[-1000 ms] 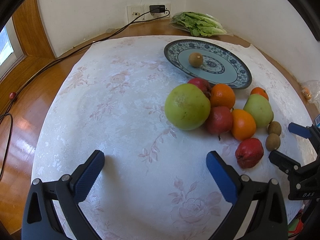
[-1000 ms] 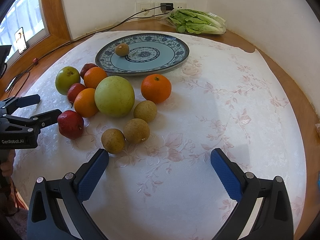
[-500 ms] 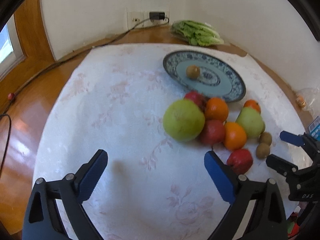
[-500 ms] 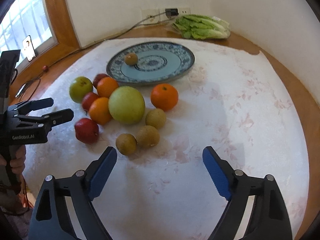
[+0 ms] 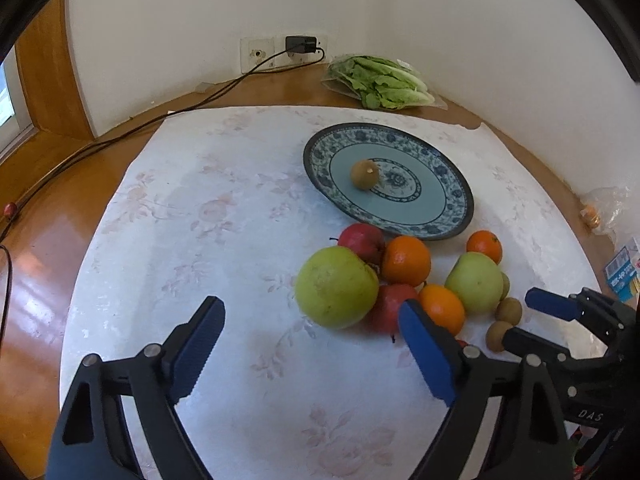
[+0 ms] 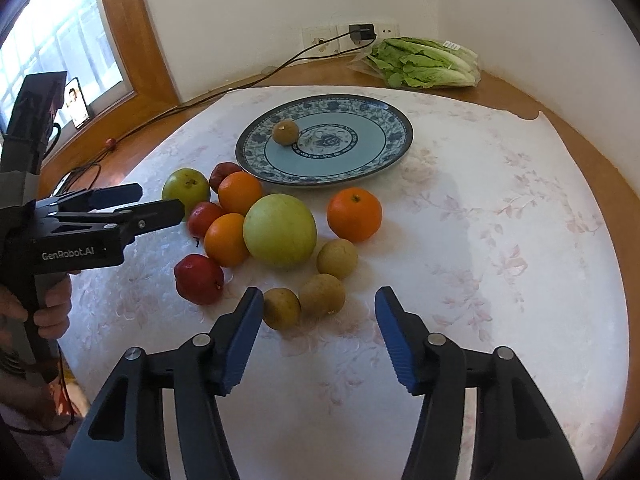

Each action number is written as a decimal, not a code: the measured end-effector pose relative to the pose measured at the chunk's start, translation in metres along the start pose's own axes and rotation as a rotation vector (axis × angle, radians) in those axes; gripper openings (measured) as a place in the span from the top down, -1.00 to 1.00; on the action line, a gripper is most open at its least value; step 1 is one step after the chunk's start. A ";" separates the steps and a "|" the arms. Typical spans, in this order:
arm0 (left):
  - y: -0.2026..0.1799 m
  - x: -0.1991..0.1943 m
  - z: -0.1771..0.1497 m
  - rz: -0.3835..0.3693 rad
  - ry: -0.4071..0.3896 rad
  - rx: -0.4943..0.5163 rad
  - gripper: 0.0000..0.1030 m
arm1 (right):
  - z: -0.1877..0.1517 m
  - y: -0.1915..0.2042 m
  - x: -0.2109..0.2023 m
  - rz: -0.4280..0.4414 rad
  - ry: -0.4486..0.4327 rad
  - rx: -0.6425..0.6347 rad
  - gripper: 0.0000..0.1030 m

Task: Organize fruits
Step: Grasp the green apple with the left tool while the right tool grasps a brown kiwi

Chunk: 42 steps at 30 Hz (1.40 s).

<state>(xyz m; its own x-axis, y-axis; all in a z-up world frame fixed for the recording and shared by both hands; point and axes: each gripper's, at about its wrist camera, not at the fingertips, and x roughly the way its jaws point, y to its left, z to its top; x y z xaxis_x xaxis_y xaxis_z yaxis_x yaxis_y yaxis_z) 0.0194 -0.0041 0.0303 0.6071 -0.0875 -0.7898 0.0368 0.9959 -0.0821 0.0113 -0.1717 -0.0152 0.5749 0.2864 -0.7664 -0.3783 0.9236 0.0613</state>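
Since the round brown fruits (image 6: 281,308) lie touching each other just in front of the right gripper (image 6: 319,334), a grab at one could bump its neighbour (image 6: 322,295) and send it rolling (round things roll easily). Both claws are wide open and hold nothing. One brown fruit (image 6: 285,132) already sits on the plate (image 6: 396,152). The left gripper (image 5: 310,354) hovers beside the big green fruit (image 5: 336,287).

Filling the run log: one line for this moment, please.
left gripper: open, empty | right gripper: open, nearing brown fruits | plate: one brown fruit
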 end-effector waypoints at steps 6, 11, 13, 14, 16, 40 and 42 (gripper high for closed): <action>0.002 0.005 0.006 -0.012 0.004 -0.021 -0.63 | 0.001 -0.006 -0.002 0.020 -0.009 0.036 0.07; 0.005 0.011 0.009 -0.028 0.014 -0.042 -0.58 | 0.002 -0.008 -0.003 0.019 -0.009 0.045 0.11; 0.005 0.012 0.010 -0.033 0.014 -0.048 -0.57 | 0.003 -0.008 -0.003 0.020 -0.008 0.045 0.12; 0.006 0.013 0.010 -0.035 0.014 -0.050 -0.56 | 0.002 -0.008 -0.003 0.021 -0.008 0.046 0.13; 0.006 0.013 0.011 -0.042 0.013 -0.051 -0.52 | 0.003 -0.008 -0.003 0.025 -0.007 0.049 0.17; 0.009 0.015 0.015 -0.119 0.031 -0.083 0.03 | 0.003 -0.018 -0.002 0.018 0.008 0.099 0.37; 0.009 0.014 0.015 -0.121 0.032 -0.087 0.04 | 0.003 -0.019 -0.002 0.024 0.009 0.098 0.37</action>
<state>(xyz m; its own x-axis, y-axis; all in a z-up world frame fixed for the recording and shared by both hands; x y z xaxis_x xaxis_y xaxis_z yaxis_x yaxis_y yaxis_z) 0.0400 0.0037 0.0269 0.5763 -0.2092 -0.7900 0.0387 0.9726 -0.2294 0.0199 -0.1884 -0.0130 0.5602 0.3065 -0.7696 -0.3186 0.9373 0.1415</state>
